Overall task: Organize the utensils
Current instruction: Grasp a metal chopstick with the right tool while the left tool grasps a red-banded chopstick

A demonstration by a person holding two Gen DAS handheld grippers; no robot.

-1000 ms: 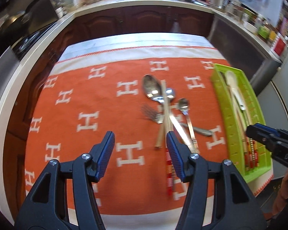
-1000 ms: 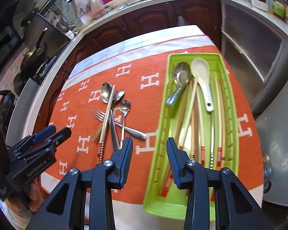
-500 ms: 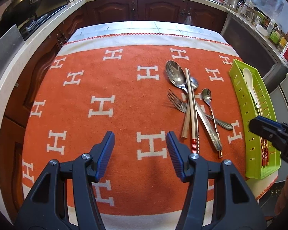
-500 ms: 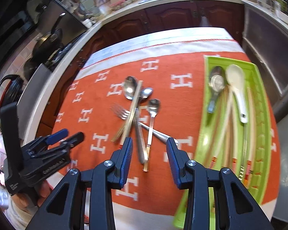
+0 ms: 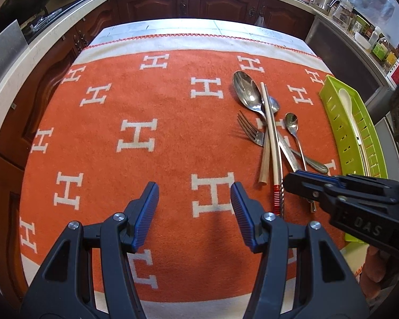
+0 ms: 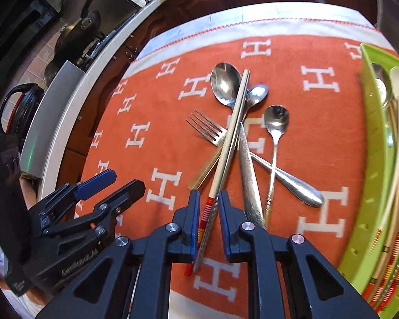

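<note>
A pile of utensils lies on the orange H-patterned cloth (image 5: 146, 106): a large spoon (image 6: 224, 82), a fork (image 6: 207, 129), a small spoon (image 6: 276, 122), another spoon under them and a pair of red-banded chopsticks (image 6: 230, 143). My right gripper (image 6: 208, 204) is open, low over the cloth, with its jaws on either side of the chopsticks' red-banded end. It also shows in the left wrist view (image 5: 292, 182). My left gripper (image 5: 194, 199) is open and empty above bare cloth, left of the pile.
A green tray (image 6: 377, 159) at the right holds a white spoon (image 5: 349, 109), a metal spoon and several chopsticks. Kitchen counters with a pan (image 6: 79, 34) and appliances surround the table. The table's near edge is just below the grippers.
My right gripper has moved left from the green tray to the pile and dropped over the chopsticks' end. My left gripper has drawn back to the left, still open.
</note>
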